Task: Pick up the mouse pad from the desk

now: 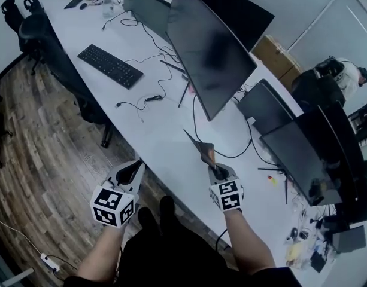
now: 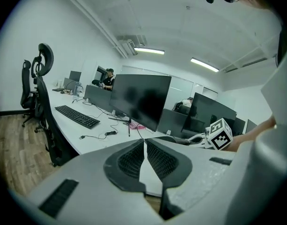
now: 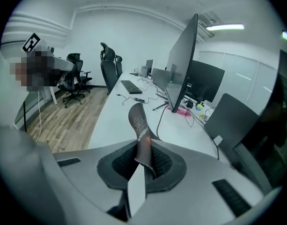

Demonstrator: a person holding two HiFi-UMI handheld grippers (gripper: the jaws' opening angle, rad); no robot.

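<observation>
The mouse pad (image 1: 202,147) is a thin dark sheet, held up off the white desk (image 1: 159,130) and curling away from the jaws. My right gripper (image 1: 218,171) is shut on its near edge. In the right gripper view the pad (image 3: 139,124) stands up between the pads of the gripper (image 3: 144,161), its top bent left. My left gripper (image 1: 134,169) hovers off the desk's front edge, to the left of the right one. In its own view the left gripper (image 2: 144,142) has its jaws together at the tips with nothing between them.
A large dark monitor (image 1: 207,46) stands just beyond the pad, with more monitors (image 1: 306,154) to the right. A black keyboard (image 1: 110,66) and loose cables (image 1: 148,98) lie farther left. An office chair (image 1: 57,58) stands at the desk's front. A person (image 1: 345,76) sits far right.
</observation>
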